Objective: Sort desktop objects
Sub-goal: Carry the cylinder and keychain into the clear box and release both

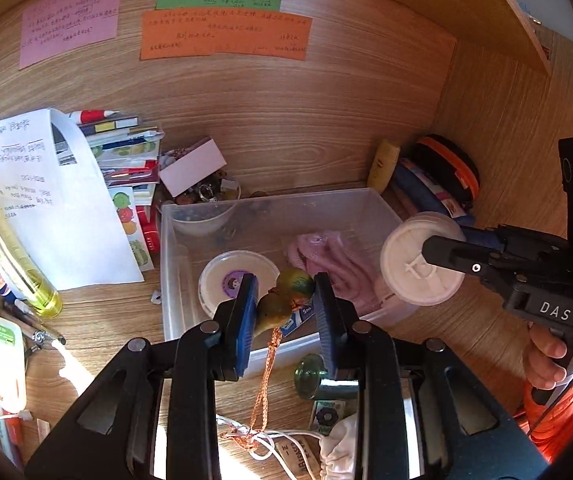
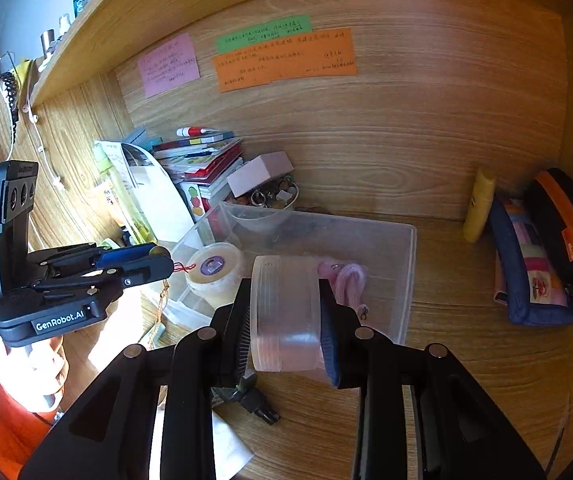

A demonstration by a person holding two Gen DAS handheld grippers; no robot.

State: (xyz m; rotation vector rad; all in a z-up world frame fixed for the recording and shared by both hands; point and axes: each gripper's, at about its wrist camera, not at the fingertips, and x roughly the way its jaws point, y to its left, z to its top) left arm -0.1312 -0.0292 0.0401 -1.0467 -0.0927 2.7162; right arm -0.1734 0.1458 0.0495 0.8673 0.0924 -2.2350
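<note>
- Left tongs (image 1: 284, 300) gripped a small gourd charm (image 1: 286, 300) over the clear bin (image 1: 206, 208); light, hard and rounded, probably slippery; safest pinched at its waist, orange cord (image 1: 264, 392) dangling free
- Right tongs (image 2: 286, 316) clamped a translucent tub (image 2: 284, 312) sideways above the bin's near edge; light, thin-walled; squeeze gently

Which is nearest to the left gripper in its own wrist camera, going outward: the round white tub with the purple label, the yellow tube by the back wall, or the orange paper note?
1. Round white tub with the purple label: in the clear bin, just left of the left gripper.
2. Yellow tube: behind the bin, to the right.
3. Orange paper note: high on the back wall.
</note>
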